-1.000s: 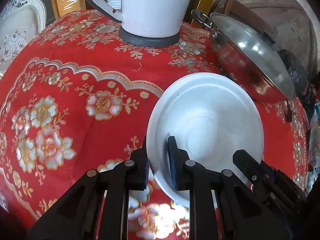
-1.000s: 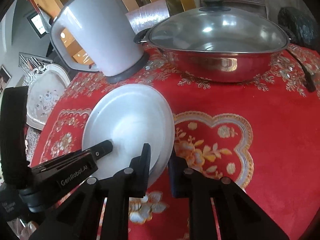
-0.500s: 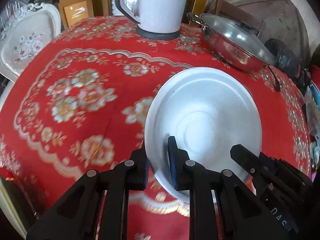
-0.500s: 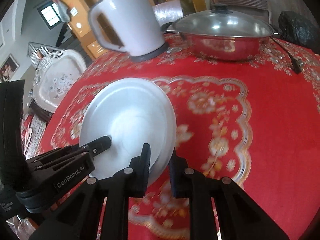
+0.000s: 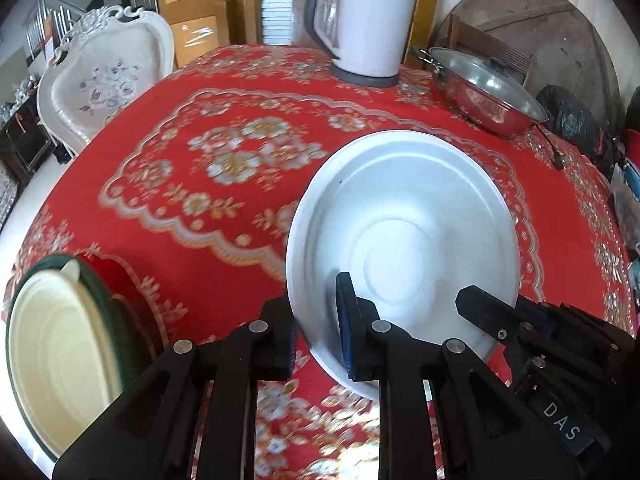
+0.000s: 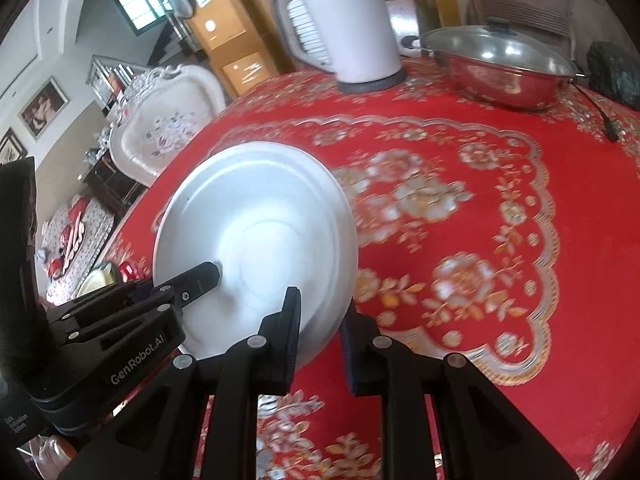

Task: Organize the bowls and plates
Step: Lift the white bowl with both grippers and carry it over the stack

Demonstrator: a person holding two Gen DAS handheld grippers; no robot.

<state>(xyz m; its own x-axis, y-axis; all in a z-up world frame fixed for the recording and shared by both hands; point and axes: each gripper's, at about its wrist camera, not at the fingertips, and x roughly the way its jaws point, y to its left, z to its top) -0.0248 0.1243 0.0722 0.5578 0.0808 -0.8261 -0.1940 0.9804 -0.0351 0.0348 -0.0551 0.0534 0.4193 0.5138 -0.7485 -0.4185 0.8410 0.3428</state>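
- White and held up above the red floral table (image 5: 224, 128), the plate (image 5: 400, 240) is tilted, gripped from both sides.
- Left claw (image 5: 316, 332) is clenched on the plate's near-left rim.
- Right claw (image 6: 318, 340) is clenched on its opposite rim.
- A cream bowl with a green rim (image 5: 52, 352) sits at the table's near-left edge.
- White kettle (image 5: 364, 20) and lidded steel pan (image 5: 484, 92) stand at the far side.

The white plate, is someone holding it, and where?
Yes. Both grippers hold the white plate by its rim: the left gripper pinches the near left edge, and the right gripper pinches the near right edge.
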